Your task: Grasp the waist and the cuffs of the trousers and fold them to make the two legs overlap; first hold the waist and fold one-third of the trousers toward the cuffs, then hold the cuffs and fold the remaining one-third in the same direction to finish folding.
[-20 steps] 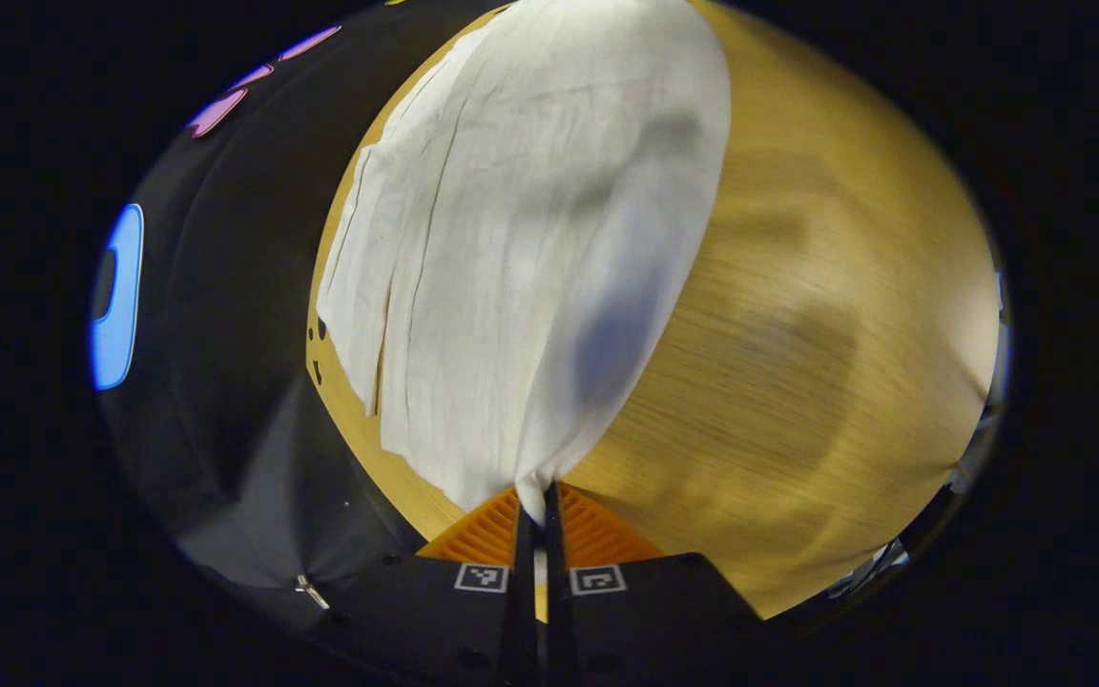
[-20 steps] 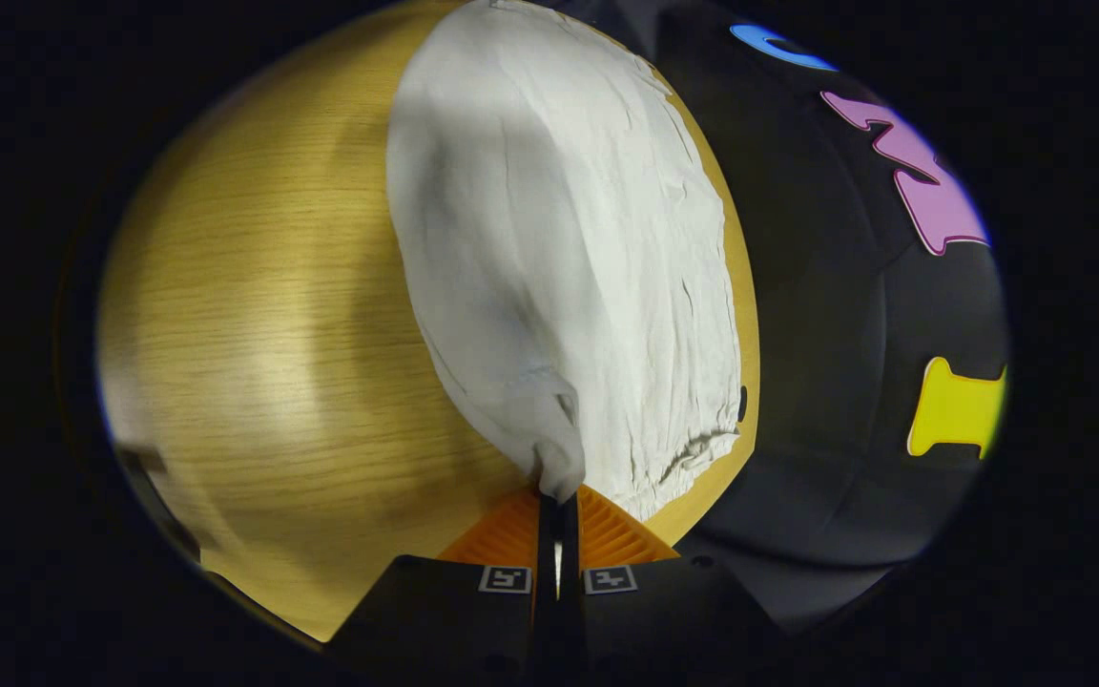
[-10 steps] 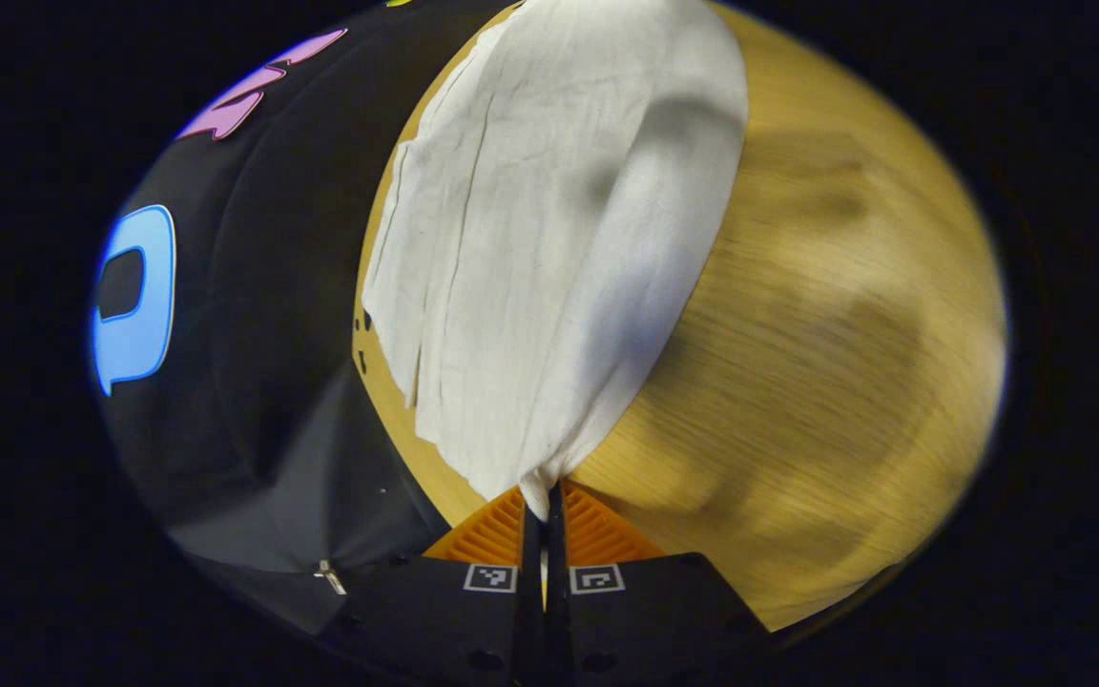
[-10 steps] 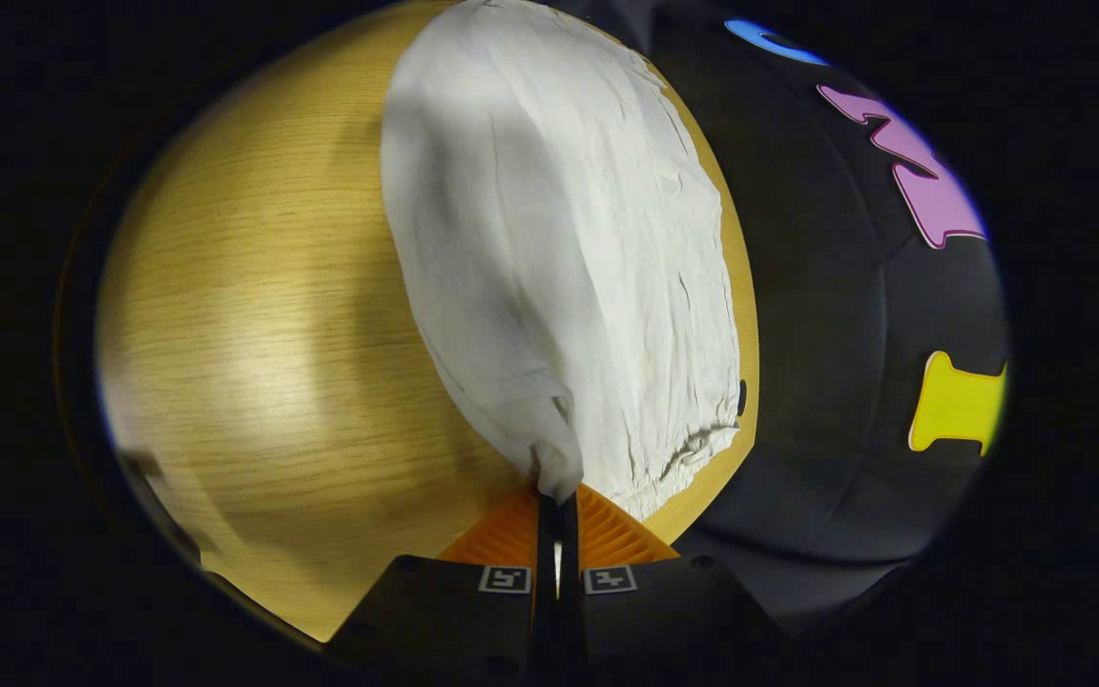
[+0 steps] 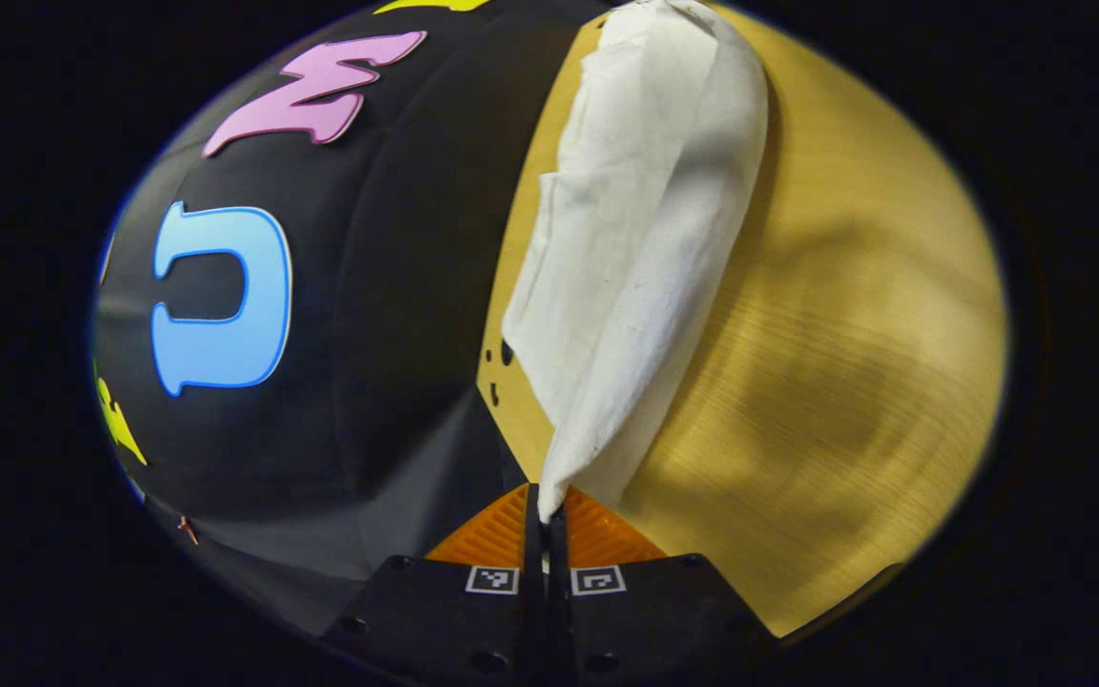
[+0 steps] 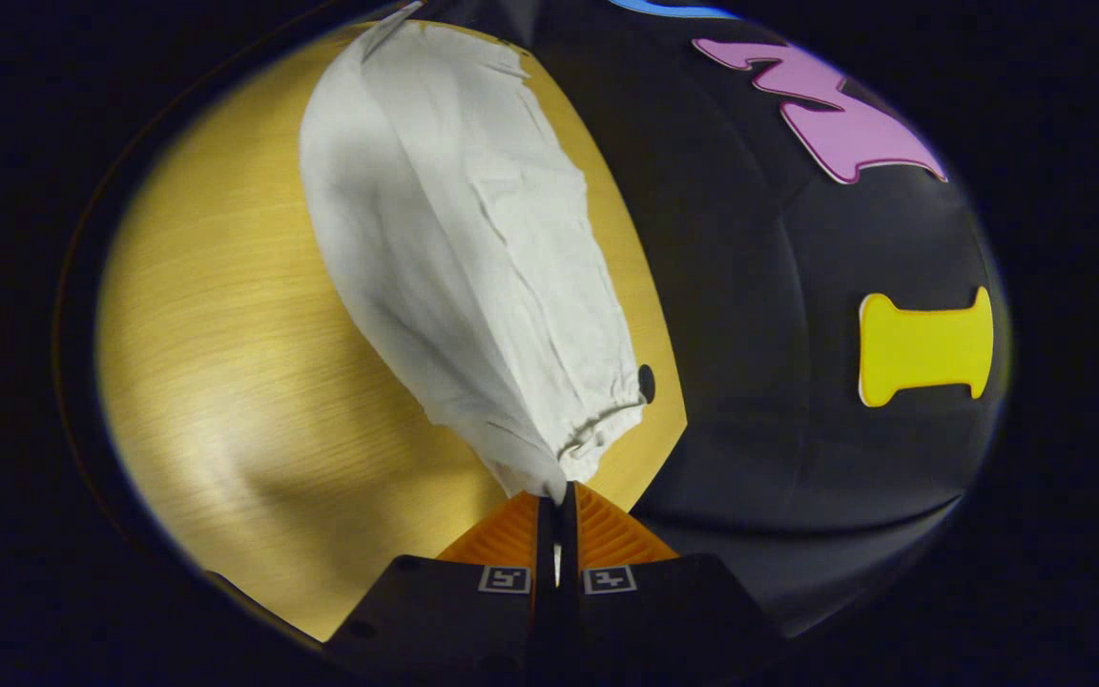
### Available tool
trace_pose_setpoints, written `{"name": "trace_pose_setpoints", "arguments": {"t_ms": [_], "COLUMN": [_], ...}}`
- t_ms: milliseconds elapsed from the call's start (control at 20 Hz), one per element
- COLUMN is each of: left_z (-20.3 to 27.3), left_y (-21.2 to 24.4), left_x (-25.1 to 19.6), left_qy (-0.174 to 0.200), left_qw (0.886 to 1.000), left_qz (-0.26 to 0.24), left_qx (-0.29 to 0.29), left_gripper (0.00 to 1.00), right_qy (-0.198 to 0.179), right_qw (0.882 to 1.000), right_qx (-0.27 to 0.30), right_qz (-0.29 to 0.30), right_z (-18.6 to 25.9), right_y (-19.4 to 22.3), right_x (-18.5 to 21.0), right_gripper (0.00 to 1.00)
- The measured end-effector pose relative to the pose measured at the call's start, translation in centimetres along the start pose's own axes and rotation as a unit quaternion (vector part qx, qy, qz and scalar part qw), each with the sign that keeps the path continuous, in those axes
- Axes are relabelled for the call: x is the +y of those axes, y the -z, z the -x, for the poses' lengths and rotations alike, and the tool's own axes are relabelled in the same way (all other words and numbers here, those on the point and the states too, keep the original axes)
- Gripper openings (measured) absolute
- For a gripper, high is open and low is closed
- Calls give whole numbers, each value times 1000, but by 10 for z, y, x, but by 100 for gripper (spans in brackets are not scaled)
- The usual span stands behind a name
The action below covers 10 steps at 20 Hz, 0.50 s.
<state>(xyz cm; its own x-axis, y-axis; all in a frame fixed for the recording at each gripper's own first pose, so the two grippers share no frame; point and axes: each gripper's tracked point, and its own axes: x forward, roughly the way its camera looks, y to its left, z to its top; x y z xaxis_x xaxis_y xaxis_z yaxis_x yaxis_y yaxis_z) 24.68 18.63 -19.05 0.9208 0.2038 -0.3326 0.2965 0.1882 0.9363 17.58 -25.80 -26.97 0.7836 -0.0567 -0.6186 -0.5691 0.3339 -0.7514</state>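
White trousers (image 5: pixel 645 229) lie along the far edge of a wooden table (image 5: pixel 845 334). In the left gripper view my left gripper (image 5: pixel 544 510) is shut on a corner of the cloth, and the lifted layer rises away from the fingers. In the right gripper view the trousers (image 6: pixel 473 248) show a gathered elastic end near the table edge. My right gripper (image 6: pixel 557 496) is shut on a corner of that end, holding the cloth up off the table (image 6: pixel 225 363). Which end is the waist I cannot tell for certain.
The black cloth booth wall (image 5: pixel 397 286) hangs right behind the table's far edge, also seen as the wall (image 6: pixel 778 315) in the right gripper view. Bare wood stretches on the near side of the trousers. A few small dark holes (image 5: pixel 505 353) mark the tabletop near the cloth.
Both grippers have swung toward the wall side with the cloth still pinched. The lifted layer has come up and over, so the trousers look narrower, and more wall is in view.
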Motion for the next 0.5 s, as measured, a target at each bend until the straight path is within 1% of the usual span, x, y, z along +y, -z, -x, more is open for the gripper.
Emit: {"name": "trace_pose_setpoints", "arguments": {"t_ms": [100, 150, 350, 500], "left_z": [-15, -24, -61, -98], "left_y": [-5, -9, -29, -45], "left_x": [24, 36, 79, 102], "left_qy": [-10, -18, -45, -54], "left_qw": [1000, 999, 994, 989], "left_qz": [29, 42, 98, 136], "left_qx": [4, 7, 10, 12], "left_gripper": [5, 5, 6, 6], "right_qy": [21, 26, 28, 28], "right_qw": [999, 998, 986, 976], "right_qx": [-5, -7, -10, -6], "right_qz": [-38, -61, -166, -215], "right_z": [-13, -19, -47, -74], "right_y": [-11, -17, -42, -52], "right_x": [-32, -45, -70, -78], "right_gripper": [5, 5, 5, 5]}}
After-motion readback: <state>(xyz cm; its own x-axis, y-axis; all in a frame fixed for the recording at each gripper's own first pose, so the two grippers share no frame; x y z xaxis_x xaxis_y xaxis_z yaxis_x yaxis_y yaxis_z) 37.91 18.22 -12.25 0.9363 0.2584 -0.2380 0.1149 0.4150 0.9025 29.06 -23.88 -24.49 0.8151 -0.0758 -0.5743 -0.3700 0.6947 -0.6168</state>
